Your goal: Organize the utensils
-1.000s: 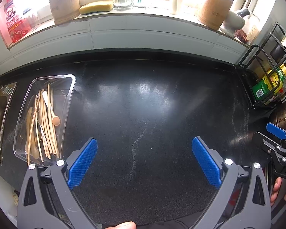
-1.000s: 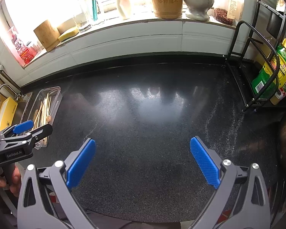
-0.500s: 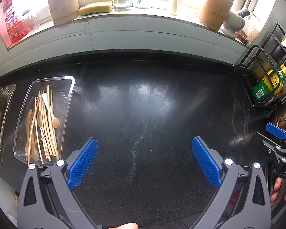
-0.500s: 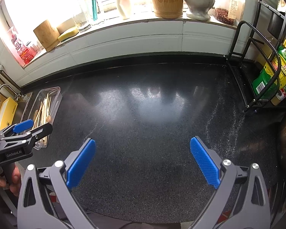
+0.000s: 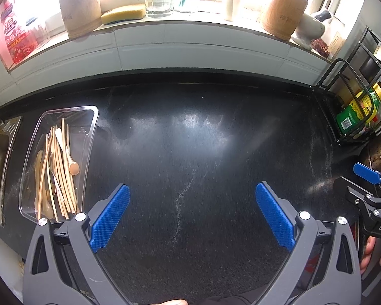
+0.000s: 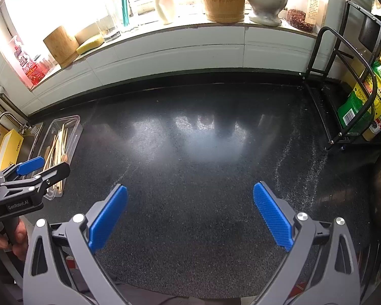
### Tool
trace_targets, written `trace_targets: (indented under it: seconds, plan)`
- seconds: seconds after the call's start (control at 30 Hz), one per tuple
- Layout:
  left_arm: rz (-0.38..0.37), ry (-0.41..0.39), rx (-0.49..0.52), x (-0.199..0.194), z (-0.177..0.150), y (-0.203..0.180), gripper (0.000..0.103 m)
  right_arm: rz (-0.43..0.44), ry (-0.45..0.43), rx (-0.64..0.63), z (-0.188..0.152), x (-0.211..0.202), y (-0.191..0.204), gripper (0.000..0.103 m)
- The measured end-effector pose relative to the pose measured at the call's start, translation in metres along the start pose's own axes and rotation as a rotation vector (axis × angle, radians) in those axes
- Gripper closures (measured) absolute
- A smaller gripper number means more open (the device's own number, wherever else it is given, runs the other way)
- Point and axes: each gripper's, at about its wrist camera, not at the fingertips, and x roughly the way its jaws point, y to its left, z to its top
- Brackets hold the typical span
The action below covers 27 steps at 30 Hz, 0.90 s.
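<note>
Below, the black counter (image 5: 190,139) is stretching wide under both tools. Both are hovering level over it, each held from behind by a hand (image 6: 15,239). At ten o'clock the clear tray (image 5: 89,137) is holding the wooden utensils (image 5: 61,167), well apart from either tool. Left gripper (image 5: 192,213) is gaping wide, gripping nothing; right gripper (image 6: 190,213) is spreading equally, also empty.

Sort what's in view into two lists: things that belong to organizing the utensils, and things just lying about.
Belongs to the job:
clear tray
chopsticks
wooden spoons
left hand-held gripper, open
right hand-held gripper, open

Just lying about:
sponge
mortar
green bottle
black rack
</note>
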Motion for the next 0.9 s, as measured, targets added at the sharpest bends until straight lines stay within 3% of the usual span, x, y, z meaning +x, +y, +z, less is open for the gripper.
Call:
trace_targets:
  seconds: [0.27,0.47,0.77,0.9]
  plan:
    - [-0.034,-0.064,-0.007,-0.008,0.003,-0.002,0.006,-0.003,0.004,0.0,0.001,0.002,-0.003,0.007]
    - [-0.004,-0.116,-0.045,-0.02,0.006,0.002,0.006,-0.002,0.009,0.0,0.002,0.003,-0.006,0.007]
    - [0.003,-0.097,-0.033,-0.017,0.005,0.001,0.006,-0.003,0.007,-0.005,0.001,0.001,-0.006,0.007]
    - [0.025,-0.049,-0.029,-0.01,0.004,0.0,0.006,-0.003,0.007,-0.006,0.0,0.0,-0.005,0.007]
